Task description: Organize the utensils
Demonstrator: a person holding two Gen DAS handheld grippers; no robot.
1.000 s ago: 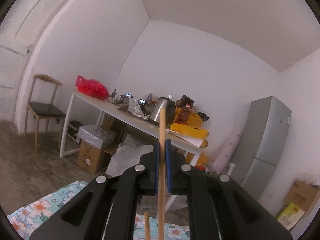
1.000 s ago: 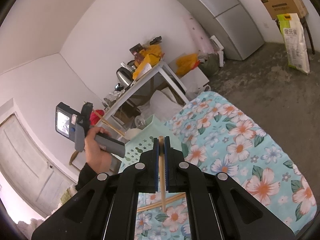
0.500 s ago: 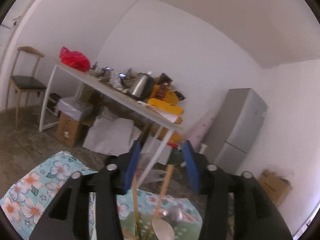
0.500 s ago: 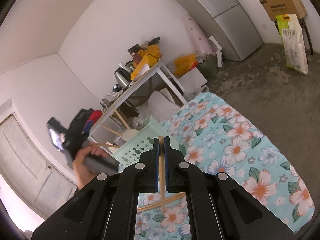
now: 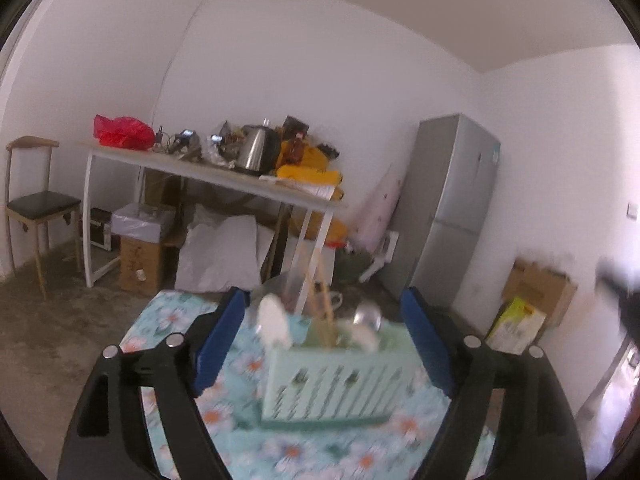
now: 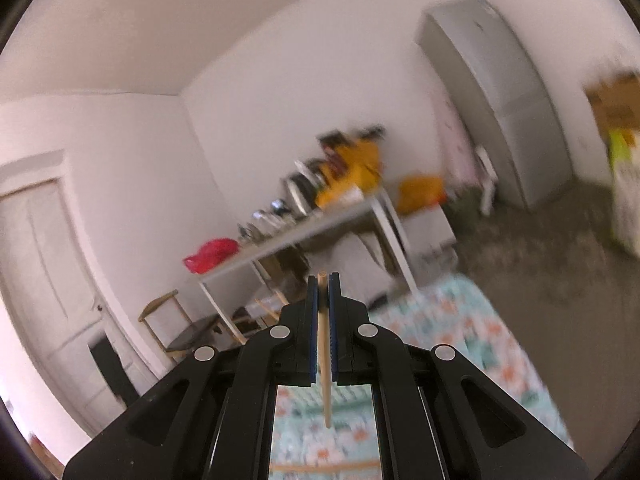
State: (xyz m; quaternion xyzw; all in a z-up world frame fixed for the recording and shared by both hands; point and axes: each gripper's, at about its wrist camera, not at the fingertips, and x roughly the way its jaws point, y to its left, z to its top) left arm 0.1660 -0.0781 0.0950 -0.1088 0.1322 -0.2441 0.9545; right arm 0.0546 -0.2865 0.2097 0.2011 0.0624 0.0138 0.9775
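A: Left gripper [image 5: 322, 334]?
B: Jaws spread wide, empty, level, facing the green caddy [image 5: 336, 384] standing on the floral cloth [image 5: 180, 316].
A: Right gripper [image 6: 323, 292]?
B: Raised, clamped on a chopstick [image 6: 324, 360].

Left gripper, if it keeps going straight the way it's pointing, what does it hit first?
Probably the mint green utensil basket, which sits right between the open left gripper fingers with chopsticks standing in it, though blur leaves depth unclear.
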